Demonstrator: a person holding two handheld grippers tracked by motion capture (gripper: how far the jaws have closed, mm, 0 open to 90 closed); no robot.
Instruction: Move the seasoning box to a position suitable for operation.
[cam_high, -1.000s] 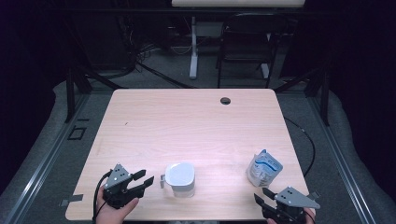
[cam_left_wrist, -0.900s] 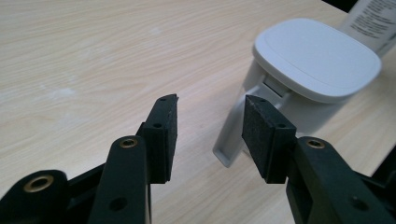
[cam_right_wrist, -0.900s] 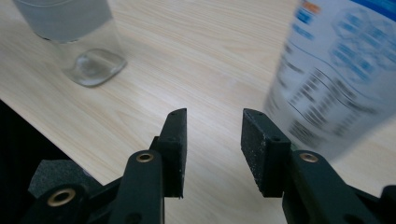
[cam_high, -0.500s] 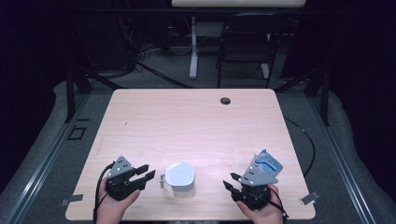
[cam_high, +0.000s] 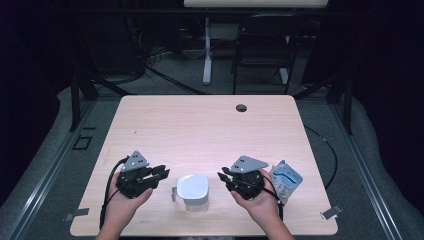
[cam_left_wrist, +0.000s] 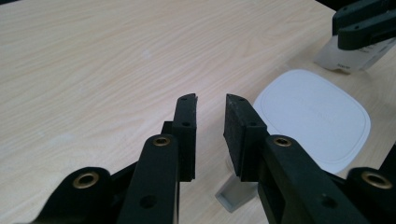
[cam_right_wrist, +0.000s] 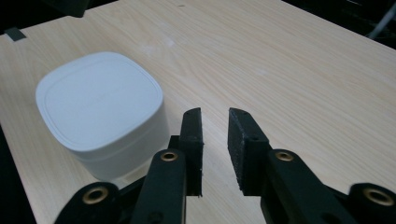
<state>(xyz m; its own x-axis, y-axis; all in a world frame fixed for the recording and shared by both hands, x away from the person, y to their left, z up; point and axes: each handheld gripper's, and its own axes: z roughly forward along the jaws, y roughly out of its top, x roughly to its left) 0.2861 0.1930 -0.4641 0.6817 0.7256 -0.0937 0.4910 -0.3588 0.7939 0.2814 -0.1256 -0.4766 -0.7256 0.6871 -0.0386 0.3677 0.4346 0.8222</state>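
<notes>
**Both claws flank the white container, jaws narrowed on nothing**

Table (cam_high: 200, 120): I see bare wood ahead of both claws out to the far edge, with a small dark grommet (cam_high: 241, 107) near that edge. The near edge lies just behind my hands, so little room backward.

White lidded container (cam_high: 193, 190): it sits between the two claws, just right of the left gripper (cam_high: 161, 174) and just left of the right gripper (cam_high: 223, 178), touching neither. A small grey tab (cam_left_wrist: 233, 198) juts from its side nearest the left claw.

Pouch (cam_high: 286, 180): pale blue and white, just behind the right claw on its outer side. It carries print, too small for me to read.

Claws: both have just been closing. Each now shows a narrow gap between its pads, with nothing in it.

Since a second ago: the right gripper has swung in from the table's right corner, past the pouch, to the container's side. The left has lifted slightly. Container and pouch lie as before.
</notes>
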